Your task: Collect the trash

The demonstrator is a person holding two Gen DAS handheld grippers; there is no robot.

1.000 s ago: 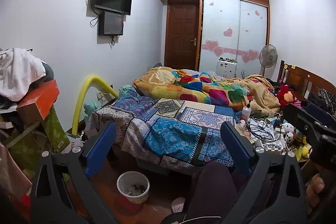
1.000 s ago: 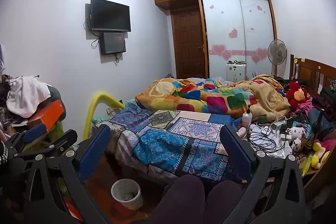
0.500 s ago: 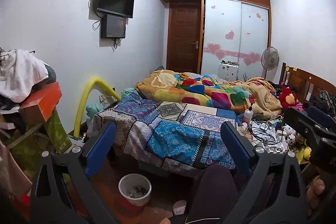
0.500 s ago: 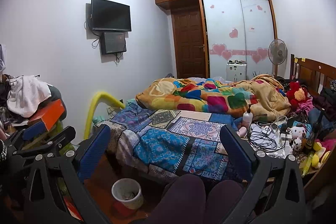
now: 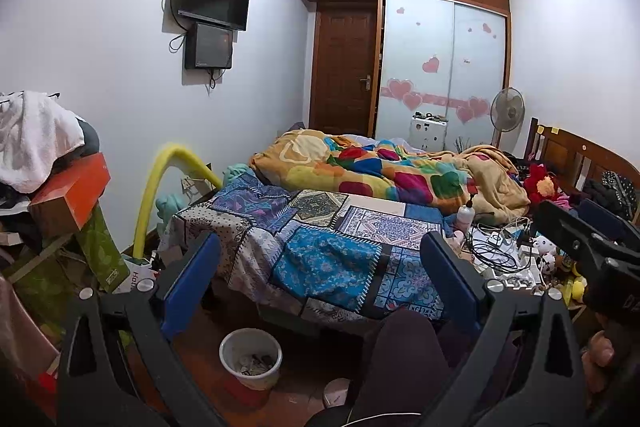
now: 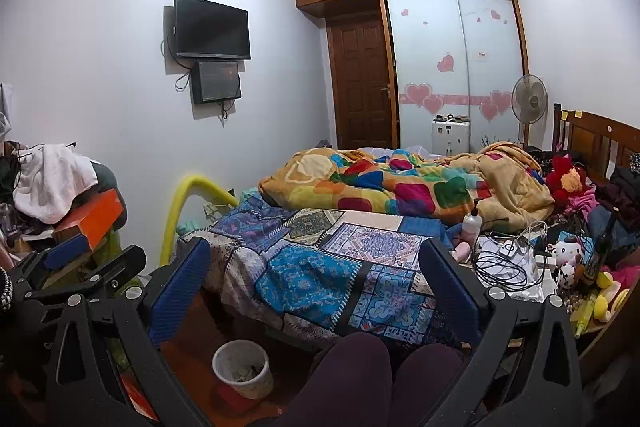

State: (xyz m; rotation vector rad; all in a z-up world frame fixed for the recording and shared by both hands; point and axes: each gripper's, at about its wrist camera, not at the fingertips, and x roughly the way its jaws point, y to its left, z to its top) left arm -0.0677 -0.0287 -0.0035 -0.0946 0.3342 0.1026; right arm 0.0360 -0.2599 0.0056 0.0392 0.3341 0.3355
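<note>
Left gripper (image 5: 320, 279): blue-padded jaws stood wide apart, holding nothing, aimed at the foot of the bed across the lower middle of the frame. Right gripper (image 6: 316, 283): jaws likewise spread wide and empty, same heading; its black body also showed at the right edge of the left wrist view. Person's knees (image 6: 384, 375), in dark trousers, sat between and below the jaws, lower centre. Patchwork bedspread (image 6: 320, 267), blue and patterned, lay just beyond the pads, with a multicoloured quilt (image 6: 400, 187) bunched behind it. Waste bin (image 5: 251, 358), a small white pail, stood on the wooden floor at the lower centre-left, near the bed's foot; contents were crumpled scraps of paper or wrapper, filling only the bottom, exact items too small to tell. Cable tangle (image 6: 500, 263), white chargers, a pump bottle (image 6: 472, 223) and plush toys crowded the bed's right side, middle right of the frame. Clutter pile with an orange box (image 5: 72, 191) and white cloth occupied the middle left. Step judged: survey before the first pick, no trash yet in hand. Next move, by judgement, called for choosing a loose scrap, lowering one gripper to it, closing on it, and carrying it to the bin.
</note>
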